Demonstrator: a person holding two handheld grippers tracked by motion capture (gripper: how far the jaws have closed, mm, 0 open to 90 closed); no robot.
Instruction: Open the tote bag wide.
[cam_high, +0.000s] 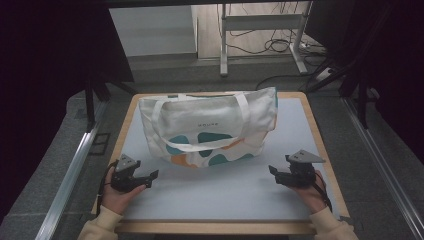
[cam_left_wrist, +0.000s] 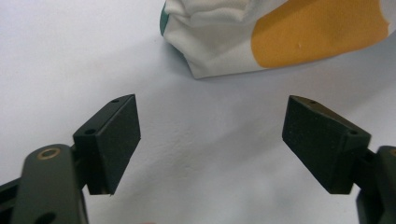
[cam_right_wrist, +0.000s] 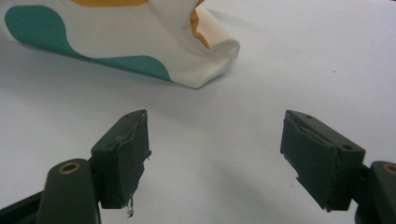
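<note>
While both claws rest low on the table with nothing between their jaws, we see the tote bag lying flat in the upper middle of the high view, its long axis running left to right. We have the left claw at the lower left and the right claw at the lower right, each spread wide. Each points inward toward its own bottom corner of the bag, and the left one looks slightly nearer.
</note>
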